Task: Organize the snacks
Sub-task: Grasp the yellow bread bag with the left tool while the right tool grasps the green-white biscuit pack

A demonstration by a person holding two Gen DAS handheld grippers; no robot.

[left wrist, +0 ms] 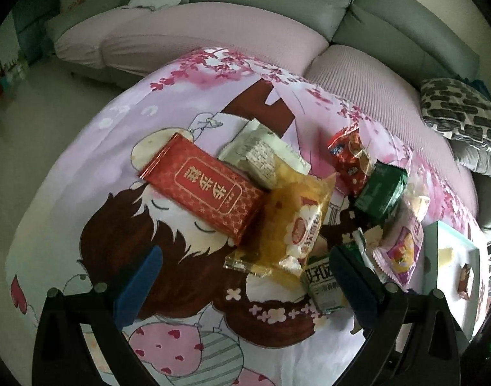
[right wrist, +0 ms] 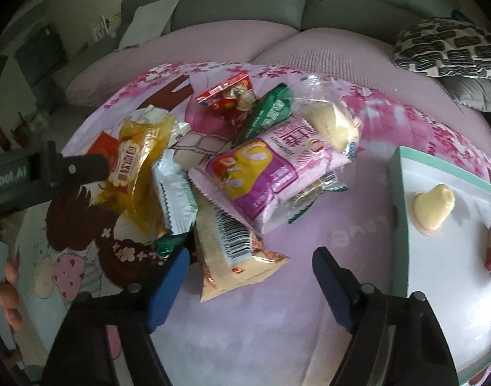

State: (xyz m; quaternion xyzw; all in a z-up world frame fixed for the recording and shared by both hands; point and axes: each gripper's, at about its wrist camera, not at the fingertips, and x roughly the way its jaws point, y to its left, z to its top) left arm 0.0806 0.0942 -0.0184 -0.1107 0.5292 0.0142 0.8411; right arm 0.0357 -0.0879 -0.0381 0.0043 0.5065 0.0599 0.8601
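I am lowering my right tongs [right wrist: 250, 284], jaws wide and holding nothing, over the beige packet [right wrist: 232, 251], aiming to pinch its middle, while my left tongs [left wrist: 245, 284] are hanging wide and empty.

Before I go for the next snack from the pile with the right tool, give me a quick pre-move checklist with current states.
1. Right tool empty and open: ok, nothing between the pads.
2. Target within the jaws' line: ok, the beige barcode packet lies just ahead, its corner between the fingers.
3. Target free of other packs: not ok, the pink-purple cake packet overlaps its far end.
4. Left tool out of the way: cannot tell; it hovers open over the yellow bread packet, close to the same pile.
5. Drop spot available: ok, the teal-rimmed box has bare floor beside the heart-shaped sweet.
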